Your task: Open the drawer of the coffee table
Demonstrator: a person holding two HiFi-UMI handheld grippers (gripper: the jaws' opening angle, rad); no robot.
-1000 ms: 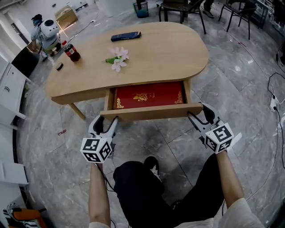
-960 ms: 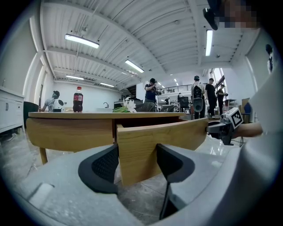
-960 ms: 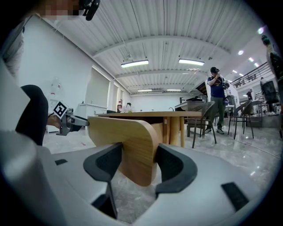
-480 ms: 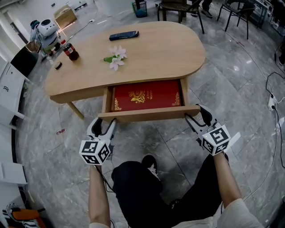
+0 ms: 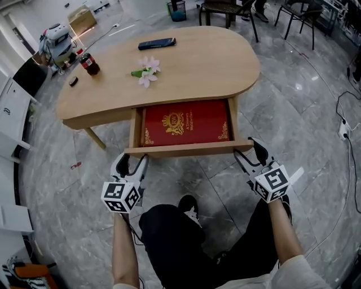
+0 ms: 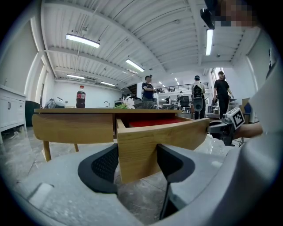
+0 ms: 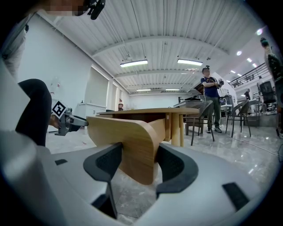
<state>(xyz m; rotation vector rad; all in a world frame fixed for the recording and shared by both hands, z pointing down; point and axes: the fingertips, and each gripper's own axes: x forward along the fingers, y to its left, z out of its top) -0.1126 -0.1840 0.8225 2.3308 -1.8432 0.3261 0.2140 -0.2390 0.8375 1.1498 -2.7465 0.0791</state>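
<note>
The wooden coffee table (image 5: 197, 62) has its drawer pulled out toward me. A red, gold-printed box (image 5: 185, 122) lies inside it. My left gripper (image 5: 131, 165) is shut on the left end of the drawer front (image 5: 189, 149). In the left gripper view both pads of that gripper (image 6: 137, 159) press the board (image 6: 163, 134). My right gripper (image 5: 251, 151) is shut on the drawer front's right end. The right gripper view shows this gripper (image 7: 138, 161) clamping the rounded end of the wood (image 7: 124, 132).
On the tabletop lie a black flat device (image 5: 157, 43), a white flower (image 5: 145, 73) and a cola bottle (image 5: 89, 64). Chairs (image 5: 228, 11) stand behind the table, white cabinets (image 5: 11, 113) at the left, cables (image 5: 347, 130) at the right. My legs (image 5: 175, 237) are below the drawer.
The drawer has slid further out toward me, showing more of the red box. Both grippers have come back with it, still clamped on its front.
</note>
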